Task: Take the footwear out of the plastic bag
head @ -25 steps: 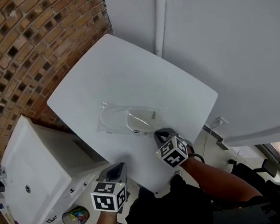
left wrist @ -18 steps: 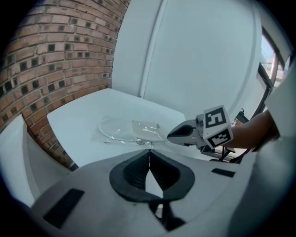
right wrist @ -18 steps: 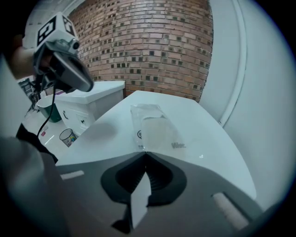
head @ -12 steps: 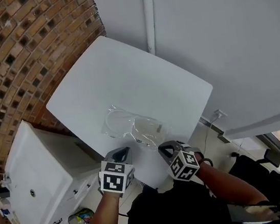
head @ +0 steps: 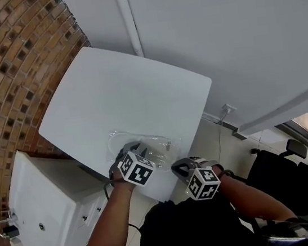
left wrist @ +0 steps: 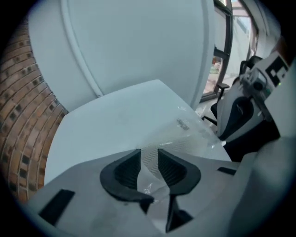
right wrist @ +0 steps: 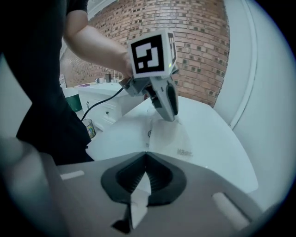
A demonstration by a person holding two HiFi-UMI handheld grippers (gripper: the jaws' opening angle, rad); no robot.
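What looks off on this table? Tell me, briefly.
Nothing is spilled or broken. The clear plastic bag lies crumpled close to the near edge of the white table. The left tool has just been opening its jaws, with bag film between them, not pinched.

Plastic bag (head: pixel 160 146) on table (head: pixel 121 90) (near edge), cabinet (head: pixel 35 204) left

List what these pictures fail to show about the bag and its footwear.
- Footwear's kind and count: head view, too small inside the clear plastic bag; the left gripper, its jaws just opening with film between them, covers part.
- Print on the bag: right gripper view, blurred.
- Right gripper, own view: jaws together; whether the pale sliver below them is film or table is unclear.
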